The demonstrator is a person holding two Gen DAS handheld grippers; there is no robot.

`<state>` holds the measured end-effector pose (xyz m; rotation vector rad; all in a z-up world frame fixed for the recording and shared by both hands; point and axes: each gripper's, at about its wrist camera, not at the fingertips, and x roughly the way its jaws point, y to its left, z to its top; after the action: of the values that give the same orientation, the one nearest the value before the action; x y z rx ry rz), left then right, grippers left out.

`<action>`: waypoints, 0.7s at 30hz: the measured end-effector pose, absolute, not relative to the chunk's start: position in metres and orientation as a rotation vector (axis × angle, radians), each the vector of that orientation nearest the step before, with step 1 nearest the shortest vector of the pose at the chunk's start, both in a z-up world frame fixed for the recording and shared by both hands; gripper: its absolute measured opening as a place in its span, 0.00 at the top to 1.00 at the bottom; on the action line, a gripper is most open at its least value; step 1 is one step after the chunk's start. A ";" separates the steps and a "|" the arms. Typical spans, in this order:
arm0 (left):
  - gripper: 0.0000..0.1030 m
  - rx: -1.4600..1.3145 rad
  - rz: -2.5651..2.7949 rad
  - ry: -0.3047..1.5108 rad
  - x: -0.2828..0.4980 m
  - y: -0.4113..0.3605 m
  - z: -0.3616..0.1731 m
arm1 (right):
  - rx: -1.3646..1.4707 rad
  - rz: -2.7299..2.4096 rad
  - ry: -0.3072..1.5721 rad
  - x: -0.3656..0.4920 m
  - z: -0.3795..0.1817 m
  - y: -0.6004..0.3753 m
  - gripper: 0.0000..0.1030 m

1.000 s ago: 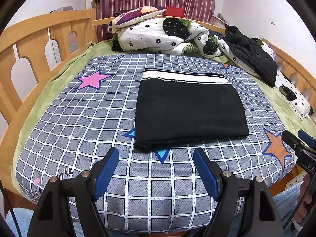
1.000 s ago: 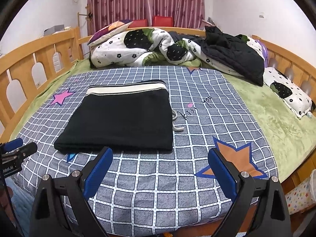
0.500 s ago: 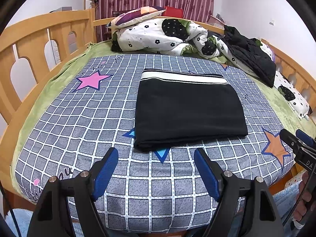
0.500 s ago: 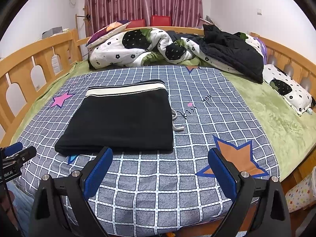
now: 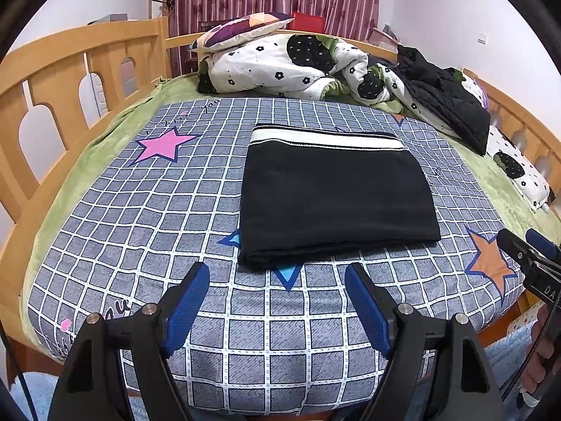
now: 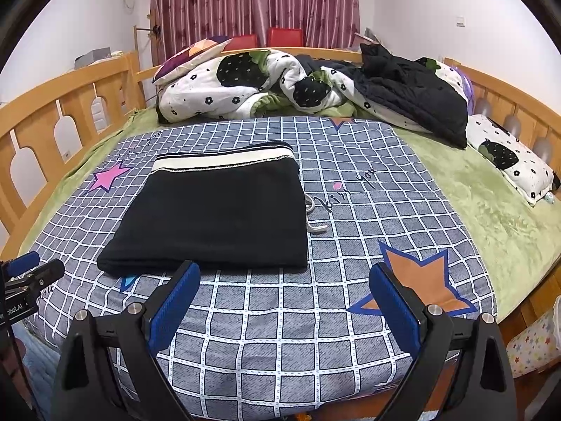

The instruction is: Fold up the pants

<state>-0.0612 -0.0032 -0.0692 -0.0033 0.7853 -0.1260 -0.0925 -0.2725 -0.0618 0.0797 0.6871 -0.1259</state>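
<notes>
Pants (image 5: 336,196) folded; both grippers (image 5: 277,301) wide, empty

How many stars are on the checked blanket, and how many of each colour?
Pink star: 1
Orange star: 2, the far one tucked partly under the quilt
Blue star: 1, mostly hidden under the pants
Total: 4

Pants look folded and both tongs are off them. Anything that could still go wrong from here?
Two things, both minor. The drawstring trails out of the black pants at their right edge; a passing right tongs could snag it and drag the stack. The fold's near edge sits just ahead of the open left tongs, so a forward nudge may ruffle it.
</notes>
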 end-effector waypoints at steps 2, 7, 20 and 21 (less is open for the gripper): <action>0.24 -0.004 -0.127 0.784 -0.061 -0.003 -0.069 | 0.076 -0.124 0.687 -0.093 -0.062 -0.272 0.07; 0.24 -0.004 -0.126 0.785 -0.061 -0.003 -0.069 | 0.070 -0.123 0.687 -0.094 -0.063 -0.271 0.07; 0.22 -0.007 -0.122 0.776 -0.060 -0.001 -0.068 | 0.068 -0.127 0.693 -0.093 -0.063 -0.271 0.07; 0.22 -0.010 -0.121 0.776 -0.060 -0.001 -0.068 | 0.067 -0.128 0.694 -0.093 -0.064 -0.271 0.07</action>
<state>-0.0600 -0.0007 -0.0682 -0.0095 0.7758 -0.1208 -0.0930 -0.2713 -0.0636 0.0671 0.6936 -0.1282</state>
